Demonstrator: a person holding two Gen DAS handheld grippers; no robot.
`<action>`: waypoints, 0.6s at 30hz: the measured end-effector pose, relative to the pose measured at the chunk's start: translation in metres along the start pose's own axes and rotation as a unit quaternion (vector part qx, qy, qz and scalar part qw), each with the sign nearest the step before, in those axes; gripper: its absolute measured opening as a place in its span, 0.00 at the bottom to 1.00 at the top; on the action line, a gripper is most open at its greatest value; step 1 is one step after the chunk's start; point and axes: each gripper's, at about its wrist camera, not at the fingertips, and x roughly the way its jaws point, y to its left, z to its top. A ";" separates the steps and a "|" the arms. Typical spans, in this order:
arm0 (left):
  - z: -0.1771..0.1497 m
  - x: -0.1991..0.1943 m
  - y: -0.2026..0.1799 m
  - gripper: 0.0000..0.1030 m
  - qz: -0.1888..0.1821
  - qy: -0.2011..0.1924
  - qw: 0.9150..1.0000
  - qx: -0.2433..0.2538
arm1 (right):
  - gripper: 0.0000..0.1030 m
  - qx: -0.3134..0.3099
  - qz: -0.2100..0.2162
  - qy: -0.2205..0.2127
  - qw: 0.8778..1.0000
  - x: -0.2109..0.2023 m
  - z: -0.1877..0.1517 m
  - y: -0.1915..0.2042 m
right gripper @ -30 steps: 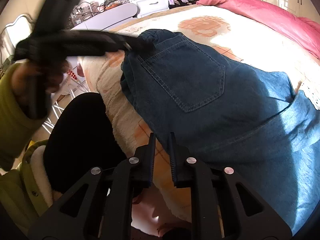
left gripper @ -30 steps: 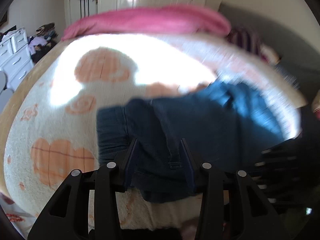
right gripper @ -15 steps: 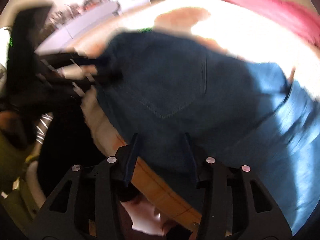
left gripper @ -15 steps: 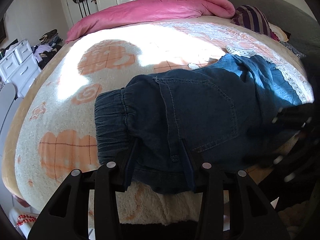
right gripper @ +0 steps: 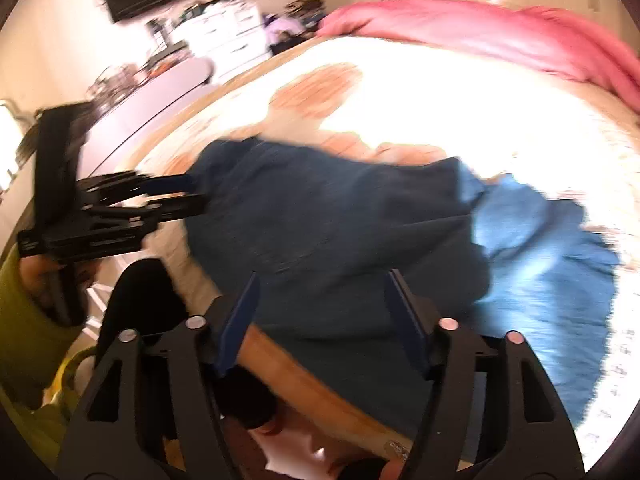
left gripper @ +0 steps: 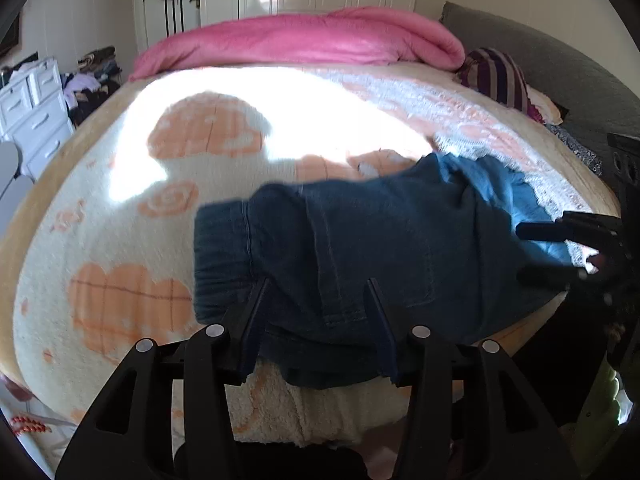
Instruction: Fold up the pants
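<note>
Dark blue denim pants [left gripper: 380,248] lie folded in a pile at the near edge of the bed, waistband to the left; they also show in the right wrist view [right gripper: 360,232]. My left gripper [left gripper: 318,292] is open, its jaws over the near waistband edge, holding nothing. My right gripper [right gripper: 322,280] is open, its jaws wide over the near edge of the denim. The left gripper shows at the left in the right wrist view [right gripper: 192,196], and the right gripper at the right edge in the left wrist view [left gripper: 532,252].
A cream bedspread with orange hearts [left gripper: 200,152] covers the bed. A pink duvet [left gripper: 304,40] lies at the far side, a striped pillow [left gripper: 496,76] at right. White drawers [left gripper: 32,108] stand at left. The wooden bed frame [right gripper: 320,384] runs below the pants.
The right gripper has opened from nearly shut to wide and swung over the pants' near edge. The left gripper stays open over the waistband. The pants have bunched more to the right.
</note>
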 end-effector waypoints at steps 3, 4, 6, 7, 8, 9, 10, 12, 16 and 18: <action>0.008 -0.012 -0.006 0.56 -0.003 -0.018 1.000 0.003 | 0.61 0.020 -0.032 -0.018 0.999 -0.015 -0.003 -0.022; 0.010 -0.016 -0.008 0.58 -0.004 -0.023 1.000 0.004 | 0.62 0.029 -0.039 -0.022 0.999 -0.018 -0.004 -0.029; 0.015 -0.021 -0.013 0.58 -0.011 -0.031 0.999 0.009 | 0.63 0.046 -0.054 -0.030 0.997 -0.026 -0.009 -0.044; 0.017 -0.022 -0.017 0.58 -0.015 -0.032 0.999 0.012 | 0.64 0.053 -0.060 -0.033 0.996 -0.028 -0.010 -0.050; 0.018 -0.023 -0.019 0.60 -0.019 -0.033 0.999 0.013 | 0.67 0.058 -0.065 -0.036 0.996 -0.030 -0.012 -0.055; 0.021 -0.023 -0.023 0.63 -0.024 -0.034 0.999 0.016 | 0.71 0.065 -0.072 -0.039 0.995 -0.032 -0.016 -0.063; 0.023 -0.022 -0.027 0.69 -0.029 -0.035 0.999 0.020 | 0.72 0.069 -0.077 -0.040 0.994 -0.033 -0.016 -0.066; 0.026 -0.018 -0.037 0.69 -0.035 -0.033 0.998 0.030 | 0.73 0.075 -0.087 -0.046 0.992 -0.039 -0.013 -0.076; 0.032 -0.001 -0.061 0.70 -0.070 -0.015 0.996 0.046 | 0.78 0.079 -0.104 -0.053 0.990 -0.043 -0.005 -0.091; 0.033 0.010 -0.073 0.70 -0.098 -0.003 0.994 0.047 | 0.82 0.073 -0.119 -0.053 0.989 -0.042 0.003 -0.097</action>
